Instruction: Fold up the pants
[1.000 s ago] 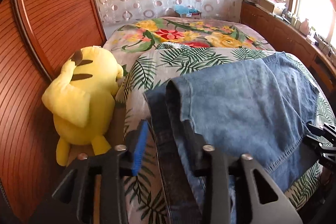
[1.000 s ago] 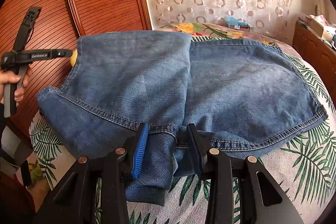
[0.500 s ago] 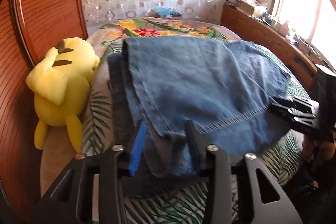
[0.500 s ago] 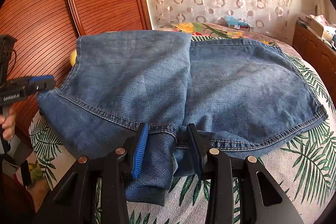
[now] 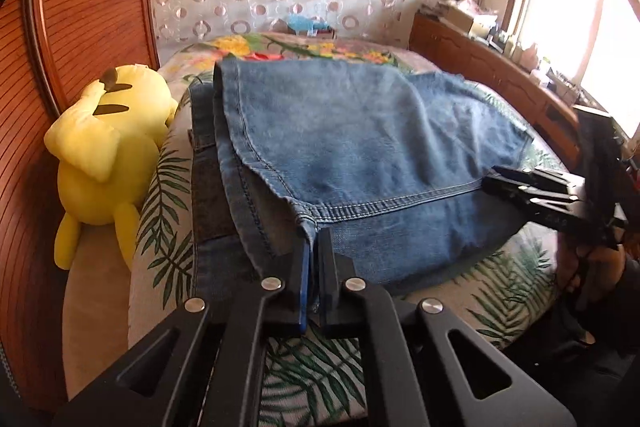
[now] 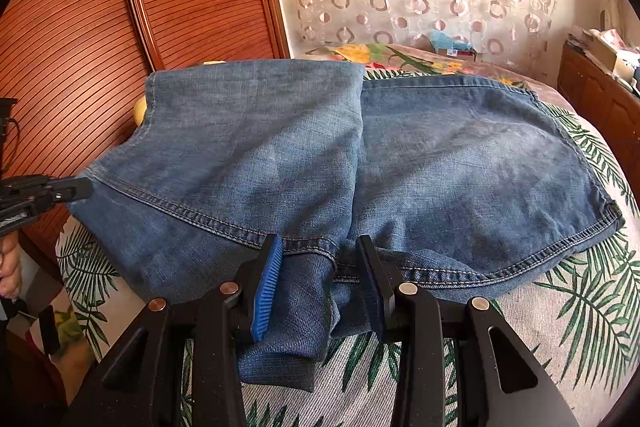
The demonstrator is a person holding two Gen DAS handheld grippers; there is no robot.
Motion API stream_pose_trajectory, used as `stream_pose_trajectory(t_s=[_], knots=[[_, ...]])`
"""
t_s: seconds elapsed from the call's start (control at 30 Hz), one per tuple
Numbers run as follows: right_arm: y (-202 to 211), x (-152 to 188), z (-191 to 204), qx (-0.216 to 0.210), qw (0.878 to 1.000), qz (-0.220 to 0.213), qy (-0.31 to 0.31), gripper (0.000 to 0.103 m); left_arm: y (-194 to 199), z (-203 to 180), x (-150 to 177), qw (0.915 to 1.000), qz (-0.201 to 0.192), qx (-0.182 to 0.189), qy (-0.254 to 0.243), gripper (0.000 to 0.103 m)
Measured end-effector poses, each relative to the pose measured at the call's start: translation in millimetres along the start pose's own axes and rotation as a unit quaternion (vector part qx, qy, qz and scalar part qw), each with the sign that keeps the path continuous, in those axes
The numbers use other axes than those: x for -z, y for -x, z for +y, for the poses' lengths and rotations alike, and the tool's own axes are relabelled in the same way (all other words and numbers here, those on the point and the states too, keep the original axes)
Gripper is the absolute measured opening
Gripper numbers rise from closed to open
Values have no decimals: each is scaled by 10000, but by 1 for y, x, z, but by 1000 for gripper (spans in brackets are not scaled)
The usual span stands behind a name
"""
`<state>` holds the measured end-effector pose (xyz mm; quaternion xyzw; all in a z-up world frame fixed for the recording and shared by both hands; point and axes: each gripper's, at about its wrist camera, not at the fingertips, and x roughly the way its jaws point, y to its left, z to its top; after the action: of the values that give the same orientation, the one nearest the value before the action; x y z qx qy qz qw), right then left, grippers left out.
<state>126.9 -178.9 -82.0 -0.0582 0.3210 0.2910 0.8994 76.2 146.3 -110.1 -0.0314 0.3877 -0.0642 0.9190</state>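
Note:
Blue denim pants (image 5: 360,147) lie folded in layers on the bed, also filling the right wrist view (image 6: 440,167). My left gripper (image 5: 314,239) is shut on the near corner of the top layer's stitched hem; the right wrist view shows its tip (image 6: 80,187) at the denim's left corner. My right gripper (image 6: 318,251) holds a thick bunch of hem between its part-spread jaws, and denim hangs below them. From the left wrist view it (image 5: 496,179) sits on the hem's right end.
A yellow plush toy (image 5: 104,147) lies between the bed and the ribbed wooden panel (image 6: 80,27) on the left. The leaf-print bedspread (image 6: 560,307) shows around the pants. A cluttered wooden sideboard (image 5: 500,67) runs along the right. A person's hand (image 6: 10,267) grips the left tool.
My left gripper came in from the plush-toy side to the near corner of the top denim layer and closed on it. The right gripper kept still.

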Motion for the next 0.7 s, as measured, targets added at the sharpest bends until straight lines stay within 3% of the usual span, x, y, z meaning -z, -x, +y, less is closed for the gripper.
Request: stream_pose_trajectory(t_s=[0.4,0.57,0.67,0.7], knots=[[17,1,1,-187,9996,117,182,39,-2,7,6,9997,34,-167,146,5],[32,2,-2,-95,9996,40,268,39,2,-2,-2,9990,-112,-421,-88,21],[40,3,-7,-87,9998,17,161,39,4,-7,-8,9988,-210,-414,-176,35],[42,3,-11,-79,9999,6,113,39,6,-8,-10,9989,-252,-347,-175,47]])
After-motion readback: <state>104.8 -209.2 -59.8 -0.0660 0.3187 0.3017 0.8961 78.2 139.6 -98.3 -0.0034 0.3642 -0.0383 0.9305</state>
